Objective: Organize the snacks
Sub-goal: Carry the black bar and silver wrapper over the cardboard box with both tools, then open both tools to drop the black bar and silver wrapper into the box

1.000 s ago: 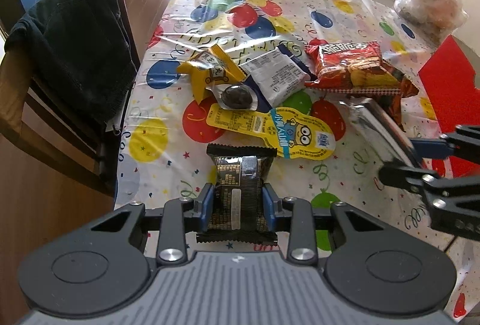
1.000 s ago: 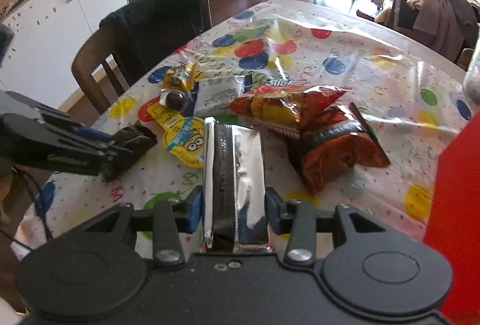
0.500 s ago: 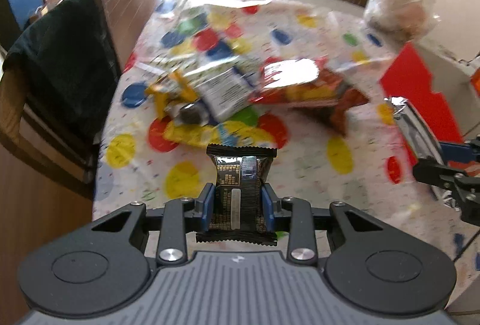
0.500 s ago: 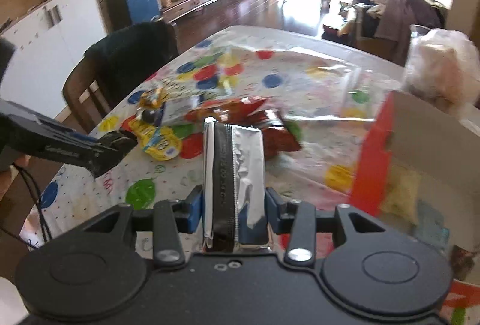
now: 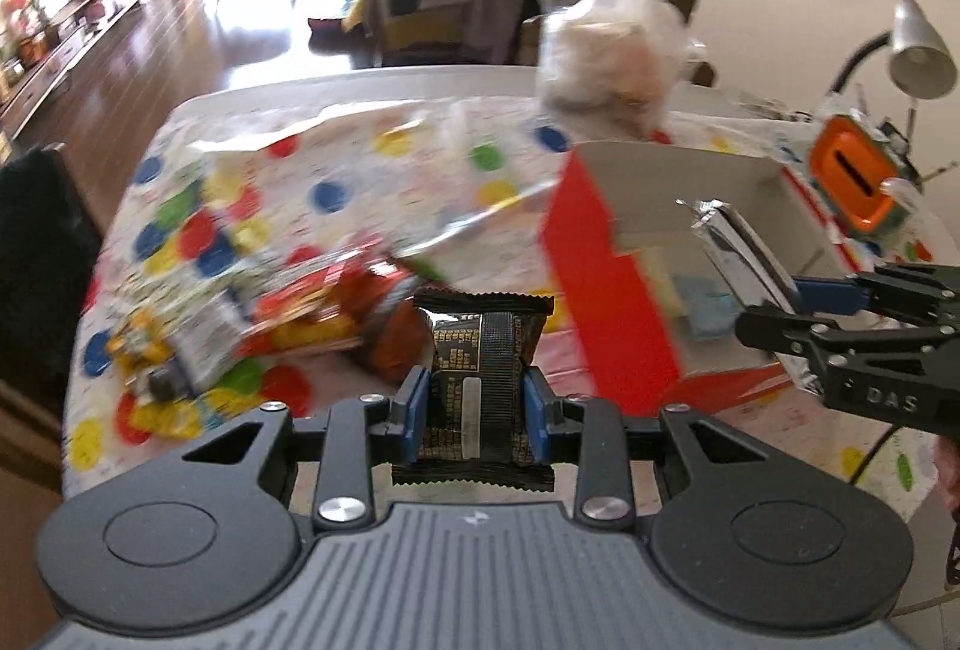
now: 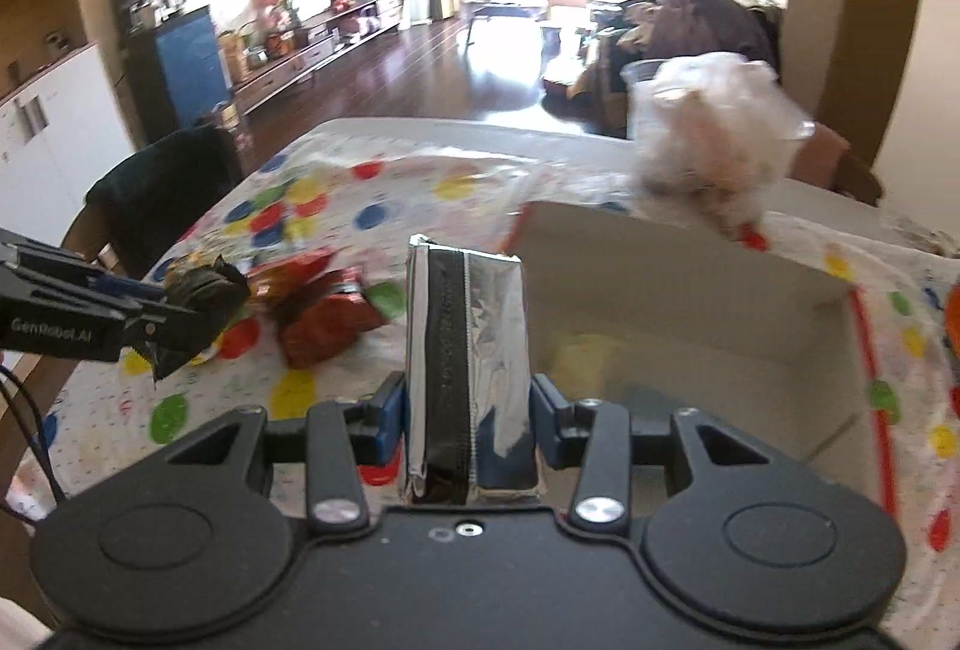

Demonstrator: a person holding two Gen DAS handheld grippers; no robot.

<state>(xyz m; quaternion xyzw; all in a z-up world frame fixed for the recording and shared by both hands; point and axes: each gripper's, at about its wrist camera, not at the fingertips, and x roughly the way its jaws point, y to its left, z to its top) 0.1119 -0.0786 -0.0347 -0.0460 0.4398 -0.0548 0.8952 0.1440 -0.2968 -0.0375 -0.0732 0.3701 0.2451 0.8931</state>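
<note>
My left gripper point(image 5: 474, 410) is shut on a small black snack packet point(image 5: 480, 356) and holds it up above the table. The right gripper point(image 6: 465, 410) is shut on a silver foil packet point(image 6: 465, 344) with a black seam, raised at the near edge of the red cardboard box point(image 6: 690, 290). From the left wrist view, the right gripper point(image 5: 774, 308) hangs over that box point(image 5: 600, 278) with the silver packet point(image 5: 732, 242). From the right wrist view, the left gripper point(image 6: 180, 314) is at the left with its dark packet point(image 6: 204, 284). Red chip bags point(image 5: 336, 308) and other snacks lie on the dotted tablecloth point(image 5: 360, 158).
Some packets point(image 5: 702, 302) lie inside the box. A clear bag of pale food point(image 5: 612, 56) stands behind it. An orange device point(image 5: 855, 170) and a desk lamp point(image 5: 918, 50) are at the right. A chair with dark cloth point(image 6: 162, 176) stands left of the table.
Both grippers have risen and swung to the right with their packets, away from the snack pile. The red box has come into full view, and the right gripper now hangs over it.
</note>
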